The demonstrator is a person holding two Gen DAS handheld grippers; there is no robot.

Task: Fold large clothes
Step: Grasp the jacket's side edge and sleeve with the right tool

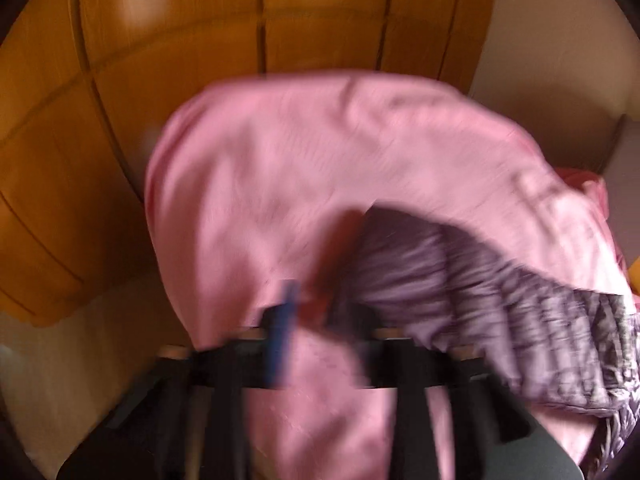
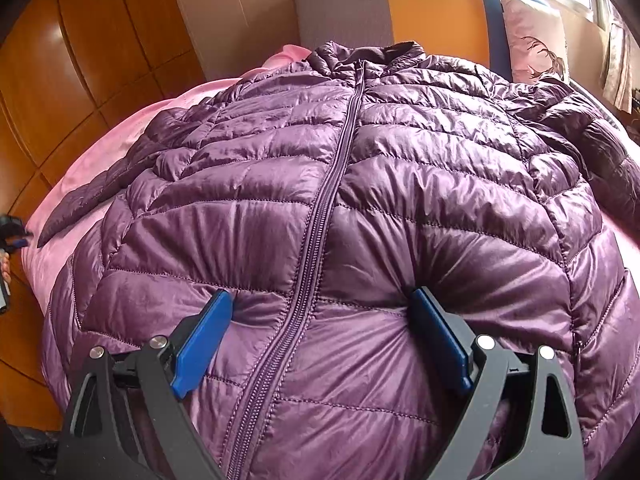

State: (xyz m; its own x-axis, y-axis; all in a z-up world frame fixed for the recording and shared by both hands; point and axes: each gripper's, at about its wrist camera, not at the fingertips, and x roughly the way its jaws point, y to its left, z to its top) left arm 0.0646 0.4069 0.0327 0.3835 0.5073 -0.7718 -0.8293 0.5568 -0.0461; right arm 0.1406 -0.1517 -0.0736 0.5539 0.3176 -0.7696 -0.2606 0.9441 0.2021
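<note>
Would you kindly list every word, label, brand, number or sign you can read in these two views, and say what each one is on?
None: no readable text shows in either view.
The purple puffer jacket shows only quilting and a zip, no visible label or logo.
The cushion bears a picture, not lettering.
The pink sheet is plain, and the left wrist view is too motion-blurred to show any small print.

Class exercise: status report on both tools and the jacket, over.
Right tool open, pads pressing quilted purple puffer jacket. Left tool blurred, over pink bedsheet. Nothing obstructing.
</note>
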